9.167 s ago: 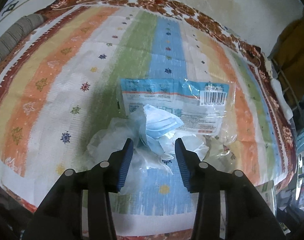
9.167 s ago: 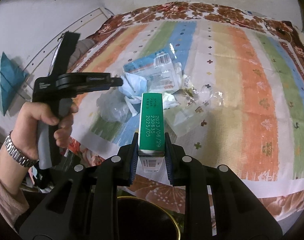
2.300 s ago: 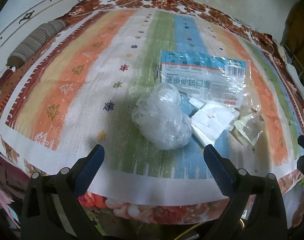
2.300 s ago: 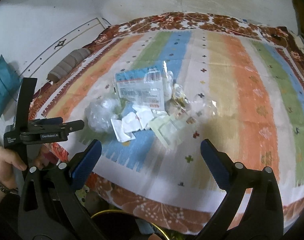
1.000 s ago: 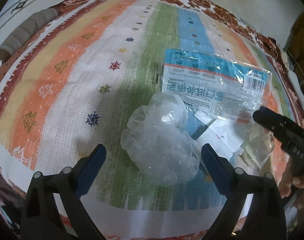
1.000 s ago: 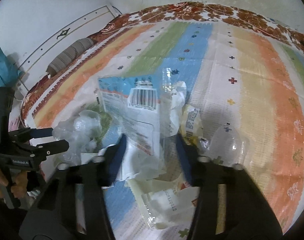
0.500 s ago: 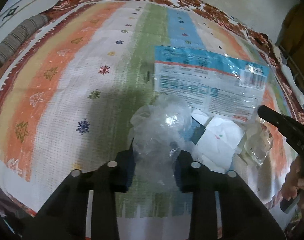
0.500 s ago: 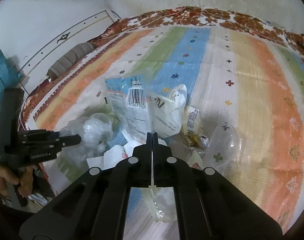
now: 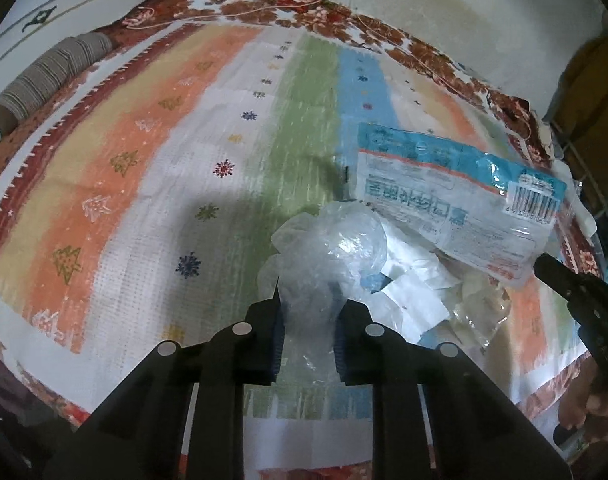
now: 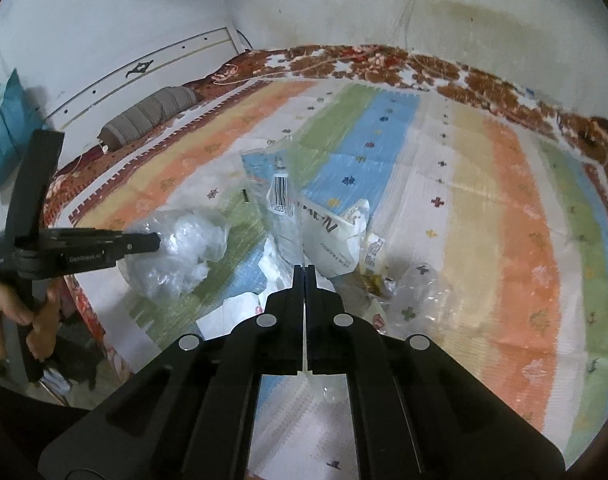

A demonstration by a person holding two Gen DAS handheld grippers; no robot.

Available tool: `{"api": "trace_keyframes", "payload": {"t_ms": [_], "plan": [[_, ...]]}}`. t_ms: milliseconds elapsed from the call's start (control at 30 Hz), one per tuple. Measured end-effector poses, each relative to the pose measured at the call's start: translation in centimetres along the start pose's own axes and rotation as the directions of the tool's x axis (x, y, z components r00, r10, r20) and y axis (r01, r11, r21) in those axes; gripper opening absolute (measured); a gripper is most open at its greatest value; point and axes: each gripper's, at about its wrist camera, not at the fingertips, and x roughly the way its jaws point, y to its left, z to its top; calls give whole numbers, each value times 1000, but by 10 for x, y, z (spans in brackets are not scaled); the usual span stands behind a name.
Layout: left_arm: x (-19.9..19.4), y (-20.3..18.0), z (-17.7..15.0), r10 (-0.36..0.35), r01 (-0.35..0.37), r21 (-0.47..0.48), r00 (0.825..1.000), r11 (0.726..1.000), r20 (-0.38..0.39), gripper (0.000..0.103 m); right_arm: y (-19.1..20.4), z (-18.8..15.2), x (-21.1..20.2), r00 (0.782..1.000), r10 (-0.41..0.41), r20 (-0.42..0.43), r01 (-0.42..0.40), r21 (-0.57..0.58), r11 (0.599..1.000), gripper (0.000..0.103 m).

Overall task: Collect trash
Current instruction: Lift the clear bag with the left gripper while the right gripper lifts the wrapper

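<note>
Crumpled clear plastic bag (image 9: 327,248) pinched at its near end, bunched upright. Blue-white barcode wrapper (image 9: 455,200) lifted edge-on; white paper scraps (image 9: 407,300) flat beneath.

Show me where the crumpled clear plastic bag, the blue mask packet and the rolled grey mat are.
crumpled clear plastic bag (image 9: 335,248), left wrist view, its bulging top.
blue mask packet (image 9: 443,184), left wrist view, middle of its printed face.
rolled grey mat (image 10: 152,114), right wrist view, middle of the roll.
</note>
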Motion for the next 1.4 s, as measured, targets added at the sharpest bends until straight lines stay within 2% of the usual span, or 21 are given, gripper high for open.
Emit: {"api": "trace_keyframes", "payload": {"t_ms": [133, 233, 300, 433, 600, 733, 1067, 1400], "plan": [[-8, -5, -3, 10, -10, 3, 1000, 1000, -7, 19, 2, -3, -19, 1000, -1, 8, 1, 10, 1000, 0], [-17, -11, -6, -24, 24, 25, 1000, 999, 10, 19, 1, -7, -36, 1000, -5, 16, 5, 38, 999, 0], [-26, -18, -9, -43, 42, 46, 999, 998, 19, 19, 2, -11, -45, 1000, -23, -6, 24, 57, 998, 0], [-39, -30, -15, -25, 21, 91, 999, 996, 35, 19, 6, -15, -67, 999, -33, 5, 33, 64, 997, 0], [-50, -38, -20, -16, 12, 94, 999, 996, 35, 19, 8, -24, -87, 999, -39, 11, 38, 94, 995, 0], [-65, -50, -27, -13, 4, 126, 997, 992, 72, 19, 13, -28, -102, 998, -66, 23, 64, 93, 994, 0], [-98, -73, -47, -91, 78, 147, 992, 986, 85, 19, 24, -52, -148, 995, -49, 82, 37, 145, 989, 0], [-123, -72, -72, -138, 124, 129, 984, 984, 108, 19, 34, -79, -169, 994, -50, 95, 34, 168, 985, 0]]}}
